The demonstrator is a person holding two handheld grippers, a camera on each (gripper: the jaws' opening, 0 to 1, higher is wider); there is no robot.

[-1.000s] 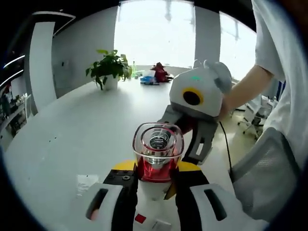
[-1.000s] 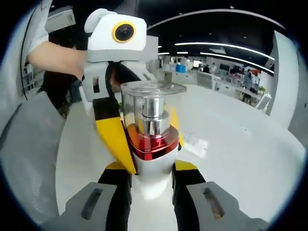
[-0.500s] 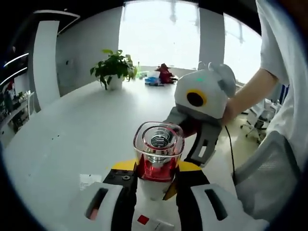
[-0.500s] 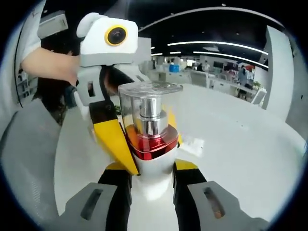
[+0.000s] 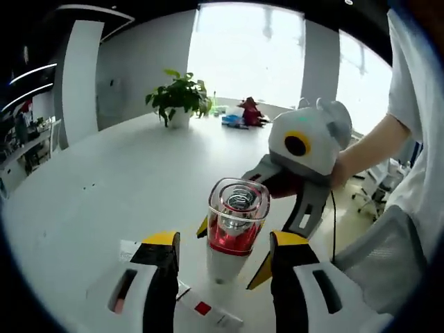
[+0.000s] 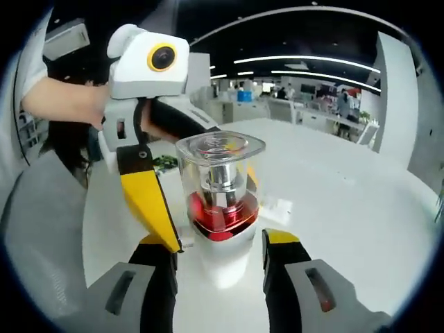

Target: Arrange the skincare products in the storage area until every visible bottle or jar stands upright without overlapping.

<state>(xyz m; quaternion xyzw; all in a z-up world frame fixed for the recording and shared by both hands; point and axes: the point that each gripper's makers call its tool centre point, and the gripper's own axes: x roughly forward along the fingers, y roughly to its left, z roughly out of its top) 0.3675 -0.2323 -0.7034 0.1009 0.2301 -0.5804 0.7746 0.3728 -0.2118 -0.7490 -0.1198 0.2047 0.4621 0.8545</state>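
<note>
Both grippers are spread apart around one pump bottle: the left gripper flanks its white base without contact, and the right gripper brackets it likewise from the opposite side. Standing upright on the white table with its clear cap uppermost, the bottle appears placed and freed, jaws kept wide probably for a clean withdrawal. A flat carton lies just beside its base.
</note>
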